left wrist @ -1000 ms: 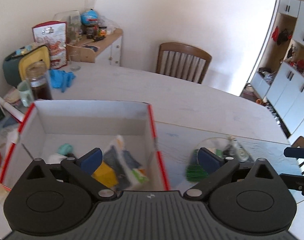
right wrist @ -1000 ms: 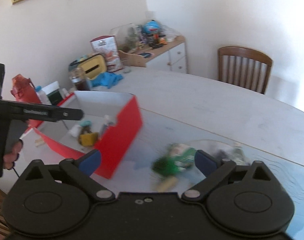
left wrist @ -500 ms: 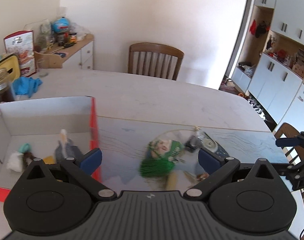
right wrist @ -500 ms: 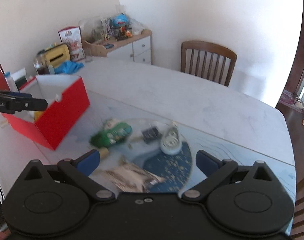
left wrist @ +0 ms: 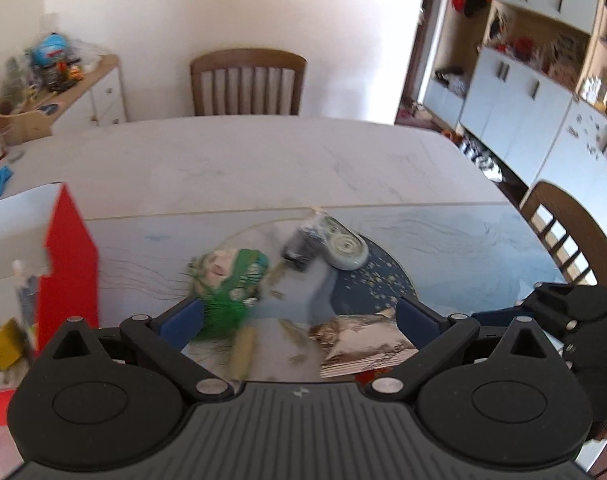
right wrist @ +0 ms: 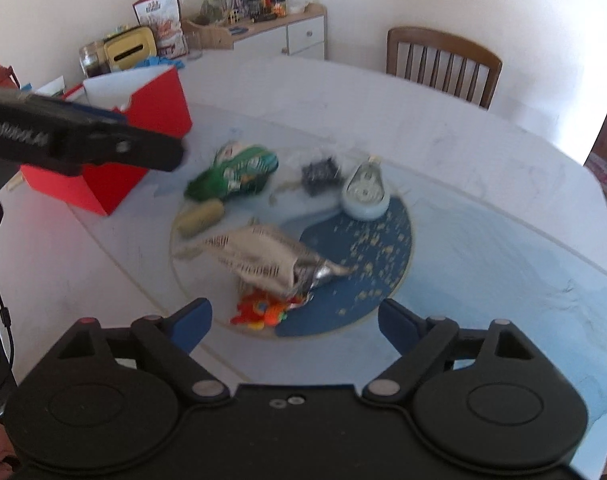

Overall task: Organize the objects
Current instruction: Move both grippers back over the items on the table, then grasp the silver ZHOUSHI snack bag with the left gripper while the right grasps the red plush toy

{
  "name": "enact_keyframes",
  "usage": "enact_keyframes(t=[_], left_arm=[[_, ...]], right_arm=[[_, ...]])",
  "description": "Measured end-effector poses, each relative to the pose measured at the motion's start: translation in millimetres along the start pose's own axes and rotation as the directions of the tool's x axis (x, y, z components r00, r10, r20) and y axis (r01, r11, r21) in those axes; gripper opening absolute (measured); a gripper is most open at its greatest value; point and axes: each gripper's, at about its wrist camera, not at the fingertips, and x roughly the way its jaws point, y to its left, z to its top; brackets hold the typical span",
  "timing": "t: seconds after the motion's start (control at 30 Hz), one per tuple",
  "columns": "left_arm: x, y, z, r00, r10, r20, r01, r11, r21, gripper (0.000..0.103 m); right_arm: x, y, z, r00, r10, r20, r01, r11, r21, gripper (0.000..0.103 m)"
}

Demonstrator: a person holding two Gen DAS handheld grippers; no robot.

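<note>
Lying scattered on a round blue placemat [right wrist: 383, 248] speckled with pale flecks, the loose objects sit near the middle of the pale, matt bench [right wrist: 443, 128]. A crumpled silvery foil packet [right wrist: 263, 258] printed with dark lettering lies nearest the right hand-held gripper [right wrist: 293, 318], its torn end shiny and creased. Just under that end is a small orange and red item [right wrist: 259, 312], soft-looking but too blurred to name. Farther off, a glossy green snack bag [right wrist: 239, 174] lies on its side, with a short yellowish cylinder [right wrist: 201, 218] just beside it. A small dark, knobbly object [right wrist: 319, 172] sits beside a pale blue, teardrop-shaped plastic tape dispenser [right wrist: 365, 194].

To the left stands a red cardboard box [right wrist: 143, 128] with a white inside, its top open; in the left wrist view a yellow block [left wrist: 3, 346] and an upright tube-like thing [left wrist: 23, 296] show within it.

The right hand-held gripper has its blue-padded jaws wide but closing, with nothing pressed between them; the foil packet and the orange item lie ahead of the gap. The left hand-held gripper [left wrist: 299, 318] hangs over the green bag and the yellowish cylinder, jaws spread wide and gripping nothing. Each gripper body is matt black plastic with round pivots. A slatted wooden chair [right wrist: 443, 64] stands at the far side of the bench.
</note>
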Motion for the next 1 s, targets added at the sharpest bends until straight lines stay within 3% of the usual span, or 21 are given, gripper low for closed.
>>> enact_keyframes(t=[0.23,0.5,0.73,0.8,0.87,1.0], left_arm=[[40,-24,5,0.99,-0.048,-0.132,0.054,0.998,0.038,0.103],[85,-42,11,0.956,-0.06,-0.289,0.078,0.996,0.052,0.103],[107,-40,12,0.928,-0.069,-0.365,0.087,0.996,0.032,0.102],[108,-40,12,0.927,-0.067,-0.368,0.083,0.996,0.028,0.098],[109,-39,11,0.925,-0.067,-0.375,0.082,0.996,0.025,0.08],[105,-36,11,0.924,-0.086,-0.373,0.093,0.996,0.003,0.062]], right_arm=[[25,-1,-10,1.0,-0.001,-0.021,0.002,0.999,0.046,0.079],[40,6,-12,1.0,0.021,-0.009,-0.02,0.997,0.077,0.076],[53,8,-10,1.0,-0.003,-0.008,0.004,0.995,0.103,0.069],[54,10,-10,1.0,-0.014,-0.007,0.015,0.995,0.102,0.067],[55,11,-9,1.0,-0.023,-0.005,0.023,0.995,0.097,0.064],[56,14,-7,1.0,-0.023,-0.003,0.023,0.996,0.086,0.056]])
